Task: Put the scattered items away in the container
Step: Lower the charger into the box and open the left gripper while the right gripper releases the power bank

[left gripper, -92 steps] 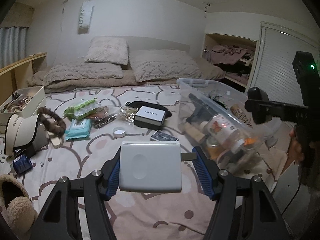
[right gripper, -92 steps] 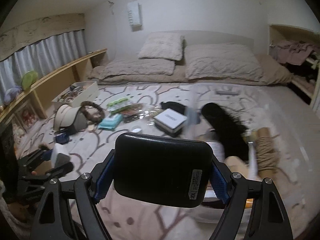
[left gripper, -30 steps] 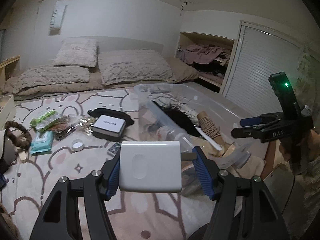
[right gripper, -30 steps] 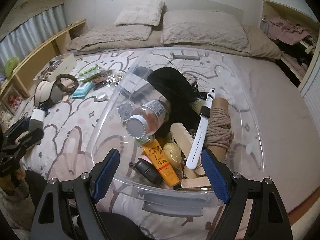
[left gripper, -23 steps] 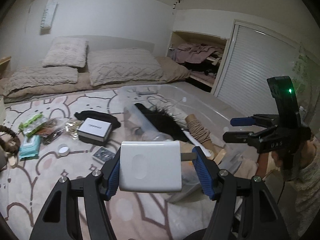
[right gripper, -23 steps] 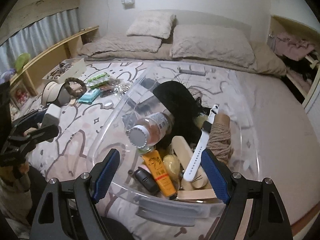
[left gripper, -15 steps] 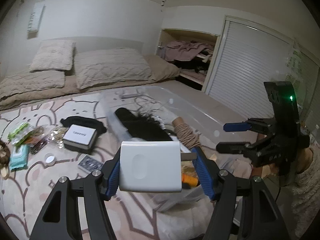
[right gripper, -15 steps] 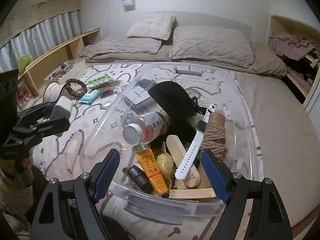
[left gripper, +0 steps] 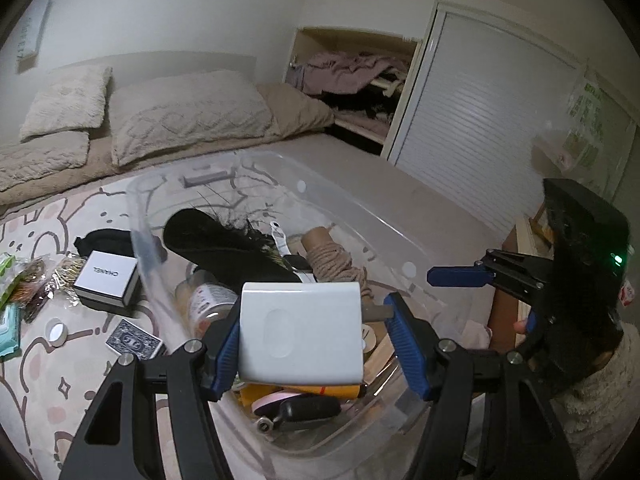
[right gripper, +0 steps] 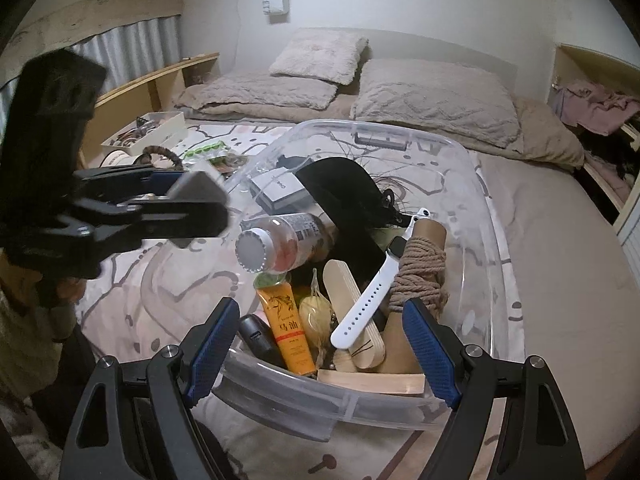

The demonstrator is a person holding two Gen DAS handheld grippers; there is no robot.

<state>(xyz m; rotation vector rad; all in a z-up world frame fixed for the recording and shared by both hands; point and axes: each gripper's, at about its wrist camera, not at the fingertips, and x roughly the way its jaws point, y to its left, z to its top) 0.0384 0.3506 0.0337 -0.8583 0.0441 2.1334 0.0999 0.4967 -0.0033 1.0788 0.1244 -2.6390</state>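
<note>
Two blue pads of the left gripper (left gripper: 316,344) clench a white charger block (left gripper: 300,334) above the clear container's (left gripper: 138,220) near end on the bed. From the right wrist, the right gripper (right gripper: 320,344) stands released, empty, over the container's (right gripper: 486,208) near rim.

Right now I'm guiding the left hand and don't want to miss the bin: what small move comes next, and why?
Probably lower the white charger a little and open the jaws. The left gripper holds it above the clear container, over the items already inside, while the right gripper hangs open and empty at the near rim.
</note>
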